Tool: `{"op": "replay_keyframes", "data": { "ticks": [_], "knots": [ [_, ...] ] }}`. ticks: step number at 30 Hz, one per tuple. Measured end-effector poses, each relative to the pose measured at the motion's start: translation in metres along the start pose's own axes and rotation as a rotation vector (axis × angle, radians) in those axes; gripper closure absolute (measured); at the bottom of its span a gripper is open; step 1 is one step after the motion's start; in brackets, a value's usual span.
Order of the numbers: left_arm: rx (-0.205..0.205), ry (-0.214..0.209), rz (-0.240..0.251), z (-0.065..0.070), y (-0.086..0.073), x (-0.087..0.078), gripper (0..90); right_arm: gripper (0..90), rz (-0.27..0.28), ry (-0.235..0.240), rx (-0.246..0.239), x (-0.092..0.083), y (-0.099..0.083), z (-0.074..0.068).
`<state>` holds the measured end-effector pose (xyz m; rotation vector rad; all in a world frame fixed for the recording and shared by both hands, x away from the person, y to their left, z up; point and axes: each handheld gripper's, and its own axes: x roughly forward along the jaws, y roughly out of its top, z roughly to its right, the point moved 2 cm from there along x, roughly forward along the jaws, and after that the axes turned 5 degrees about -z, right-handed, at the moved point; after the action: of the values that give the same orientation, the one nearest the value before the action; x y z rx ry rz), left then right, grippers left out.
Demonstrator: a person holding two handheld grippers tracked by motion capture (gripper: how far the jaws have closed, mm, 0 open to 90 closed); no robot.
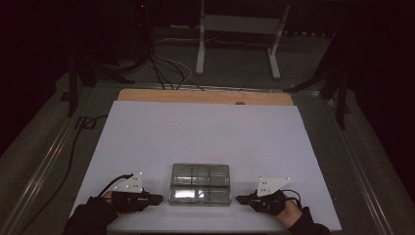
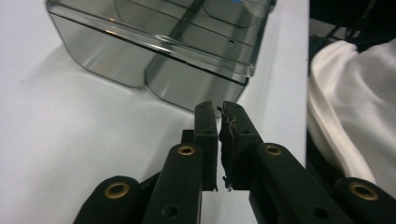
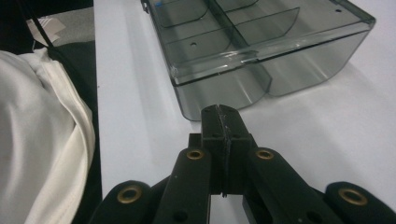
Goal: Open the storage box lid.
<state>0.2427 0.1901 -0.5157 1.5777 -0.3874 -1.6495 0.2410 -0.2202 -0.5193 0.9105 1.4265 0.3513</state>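
Left gripper (image 1: 159, 199), right gripper (image 1: 240, 199) closed — organizer tray (image 1: 200, 184) between.

The left gripper (image 1: 157, 199) and the right gripper (image 1: 241, 199) are black. Each has a grey three-cornered plate on top with small white dots, and a thin black cable. Their jaws are flat black bars with round gold rings in them. The person wears dark sleeves (image 1: 88, 215).

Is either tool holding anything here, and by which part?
Nothing is held. The left tool and right tool are both shut on nothing, just short of the clear compartment box.
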Motion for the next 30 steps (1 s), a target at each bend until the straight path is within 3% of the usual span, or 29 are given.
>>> {"op": "replay_keyframes", "data": {
  "ticks": [6,18,30],
  "knots": [
    [0.030,0.012,-0.009,0.003,0.004,0.004,90.0,90.0,-0.002,0.014,0.018,0.002,0.001,-0.001],
    [0.050,0.039,-0.027,0.003,0.005,0.012,90.0,90.0,-0.001,0.029,0.017,0.003,0.004,-0.004],
    [0.052,0.022,-0.015,0.003,0.006,0.014,90.0,90.0,-0.008,0.038,0.014,0.007,0.006,-0.006]
  ]
}}
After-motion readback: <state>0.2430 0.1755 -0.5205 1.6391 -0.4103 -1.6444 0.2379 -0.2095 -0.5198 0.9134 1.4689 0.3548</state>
